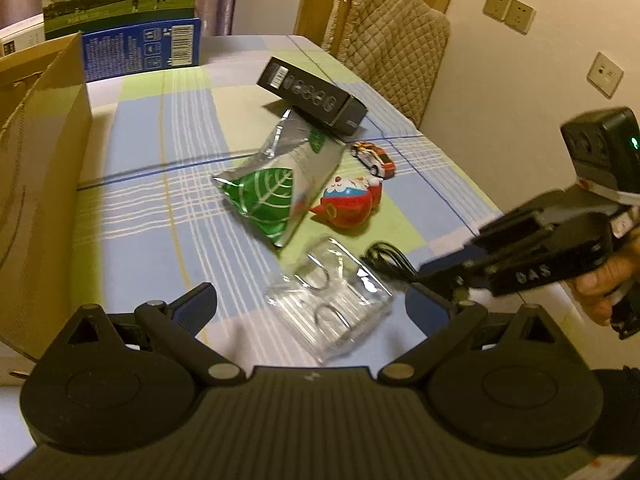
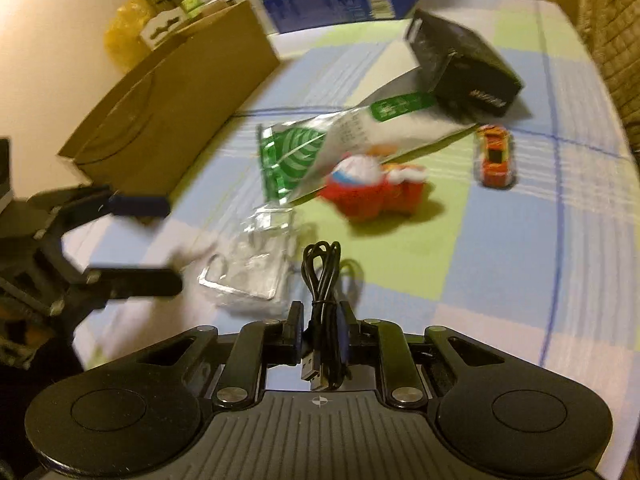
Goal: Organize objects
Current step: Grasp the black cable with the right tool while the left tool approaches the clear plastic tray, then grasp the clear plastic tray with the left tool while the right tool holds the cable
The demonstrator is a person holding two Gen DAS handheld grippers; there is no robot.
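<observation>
My right gripper [image 2: 320, 312] is shut on a coiled black USB cable [image 2: 320, 276] and holds it above the checked tablecloth; the cable [image 1: 386, 258] and that gripper [image 1: 436, 280] also show at the right of the left wrist view. My left gripper [image 1: 310, 304] is open, its fingers either side of a clear plastic blister pack [image 1: 328, 300]; it shows too at the left of the right wrist view [image 2: 152, 240]. Beyond lie a green-leaf foil bag [image 1: 276, 192], a red plush toy [image 1: 348, 204], an orange toy car [image 1: 374, 158] and a black box [image 1: 312, 94].
An open cardboard box [image 1: 36, 184] stands along the table's left side. A blue carton [image 1: 140, 50] and a milk carton stand at the back. A padded chair [image 1: 388, 40] is behind the far table edge. The wall with sockets is to the right.
</observation>
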